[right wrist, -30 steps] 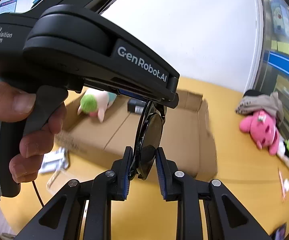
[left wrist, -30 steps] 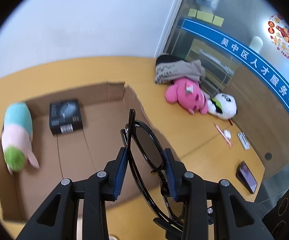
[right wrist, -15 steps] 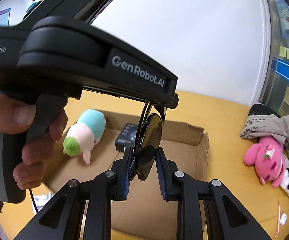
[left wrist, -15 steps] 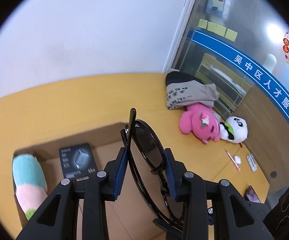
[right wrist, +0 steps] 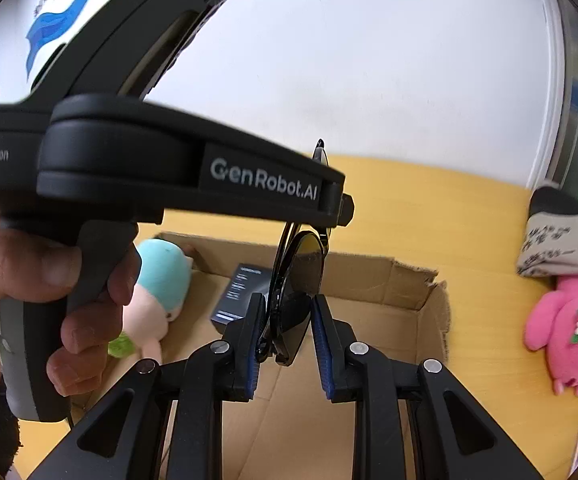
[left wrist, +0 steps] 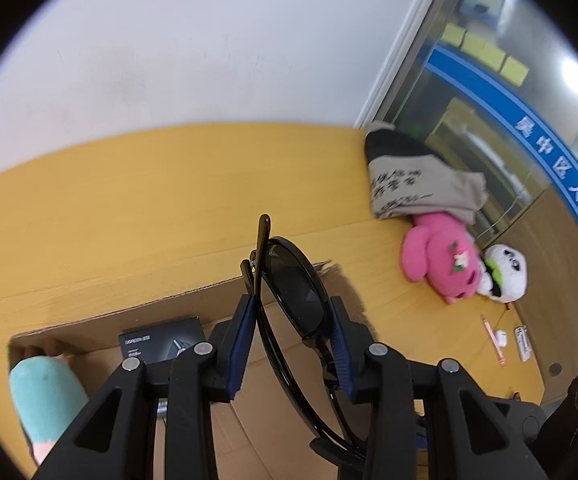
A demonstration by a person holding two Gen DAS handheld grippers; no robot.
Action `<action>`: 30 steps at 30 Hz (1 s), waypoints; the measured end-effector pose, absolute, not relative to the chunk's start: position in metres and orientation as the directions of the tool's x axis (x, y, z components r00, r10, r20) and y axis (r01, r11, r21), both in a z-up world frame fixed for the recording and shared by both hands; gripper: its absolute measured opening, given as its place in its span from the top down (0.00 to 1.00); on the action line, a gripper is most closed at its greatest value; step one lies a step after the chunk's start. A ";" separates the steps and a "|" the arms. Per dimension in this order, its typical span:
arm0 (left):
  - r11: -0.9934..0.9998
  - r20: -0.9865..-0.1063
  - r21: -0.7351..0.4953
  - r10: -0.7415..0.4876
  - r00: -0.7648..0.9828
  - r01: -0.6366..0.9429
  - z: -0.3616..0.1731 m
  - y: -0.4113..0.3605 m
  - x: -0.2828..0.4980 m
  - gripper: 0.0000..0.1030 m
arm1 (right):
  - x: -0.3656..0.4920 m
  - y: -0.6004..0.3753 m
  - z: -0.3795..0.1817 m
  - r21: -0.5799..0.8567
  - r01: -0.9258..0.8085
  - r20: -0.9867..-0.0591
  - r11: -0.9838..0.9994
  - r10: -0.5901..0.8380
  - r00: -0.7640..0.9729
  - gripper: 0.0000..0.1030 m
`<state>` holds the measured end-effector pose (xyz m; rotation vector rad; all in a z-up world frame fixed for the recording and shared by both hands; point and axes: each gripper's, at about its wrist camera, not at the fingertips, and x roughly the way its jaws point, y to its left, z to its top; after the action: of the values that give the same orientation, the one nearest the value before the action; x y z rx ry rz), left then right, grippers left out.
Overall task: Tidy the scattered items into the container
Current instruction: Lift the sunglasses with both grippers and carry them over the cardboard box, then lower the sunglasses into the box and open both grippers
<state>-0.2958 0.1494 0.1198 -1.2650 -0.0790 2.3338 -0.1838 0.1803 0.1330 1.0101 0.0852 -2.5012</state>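
Note:
Black sunglasses (left wrist: 294, 286) are held folded between both grippers above the open cardboard box (left wrist: 193, 300). My left gripper (left wrist: 292, 312) is shut on them, blue pads pressing one temple and the frame's edge. In the right wrist view my right gripper (right wrist: 288, 312) is shut on the other lens (right wrist: 301, 280). The box (right wrist: 369, 276) holds a teal and pink plush (right wrist: 161, 280) and a small black carton (right wrist: 245, 288). A hand (right wrist: 29, 280) grips the left tool's handle.
On the yellow table (left wrist: 129, 208) to the right of the box lie a pink plush (left wrist: 441, 256), a panda plush (left wrist: 505, 272), a grey and black garment (left wrist: 413, 176) and a pink pen (left wrist: 493, 340). A white wall runs along the table's far edge.
Both grippers have carried the sunglasses farther over the box toward its far wall. The box and its contents have slid down in both views. The grips have stayed the same.

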 end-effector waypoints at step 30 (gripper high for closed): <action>-0.899 -0.900 -0.263 0.360 -0.247 -0.350 -0.037 0.178 -0.337 0.63 | -0.249 0.206 -0.011 0.171 0.257 -0.888 -0.951 -0.262 -0.378 0.37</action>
<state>-0.3374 0.1776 -0.0369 -1.5752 -0.0115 2.1785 -0.2485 0.2055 -0.0109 1.5335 -0.0065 -2.3763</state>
